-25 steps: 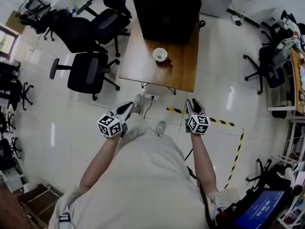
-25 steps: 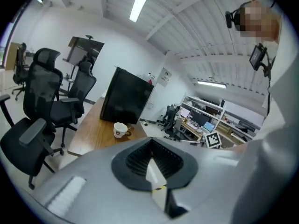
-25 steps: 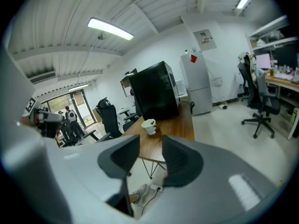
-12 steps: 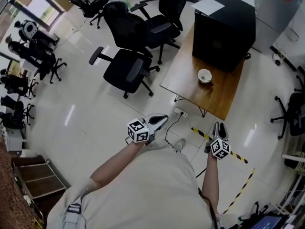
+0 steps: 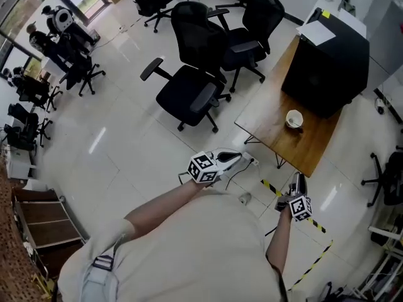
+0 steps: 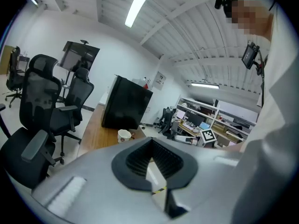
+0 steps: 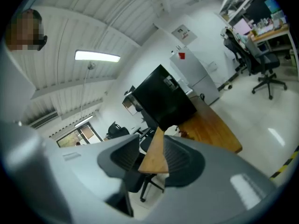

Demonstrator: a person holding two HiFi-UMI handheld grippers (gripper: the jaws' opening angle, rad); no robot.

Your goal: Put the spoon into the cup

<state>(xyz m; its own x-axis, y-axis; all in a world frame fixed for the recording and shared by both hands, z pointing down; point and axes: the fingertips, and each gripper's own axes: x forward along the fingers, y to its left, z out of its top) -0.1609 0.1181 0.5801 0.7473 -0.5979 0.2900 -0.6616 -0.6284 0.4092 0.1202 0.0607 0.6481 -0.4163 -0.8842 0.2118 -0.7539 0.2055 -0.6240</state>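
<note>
A white cup (image 5: 294, 119) stands on the wooden table (image 5: 271, 121), in front of a large black box (image 5: 324, 61). The cup (image 6: 124, 135) is also small and distant in the left gripper view, and the cup (image 7: 172, 130) sits just above the jaws in the right gripper view. I cannot make out a spoon anywhere. My left gripper (image 5: 237, 158) hovers over the floor well short of the table, with a narrow gap and nothing in it. My right gripper (image 5: 297, 178) is held near the table's corner; its jaws are opening and empty.
Several black office chairs (image 5: 189, 93) stand left of the table. Yellow-black tape (image 5: 269, 186) runs across the floor by my feet, and a power strip (image 5: 252, 161) lies under the table's near edge. Desks and shelves line the far right.
The view has swung round: the table and cup slid from top centre to the upper right. Both grippers shifted right in the picture, toward the table, and the right one rolled.
</note>
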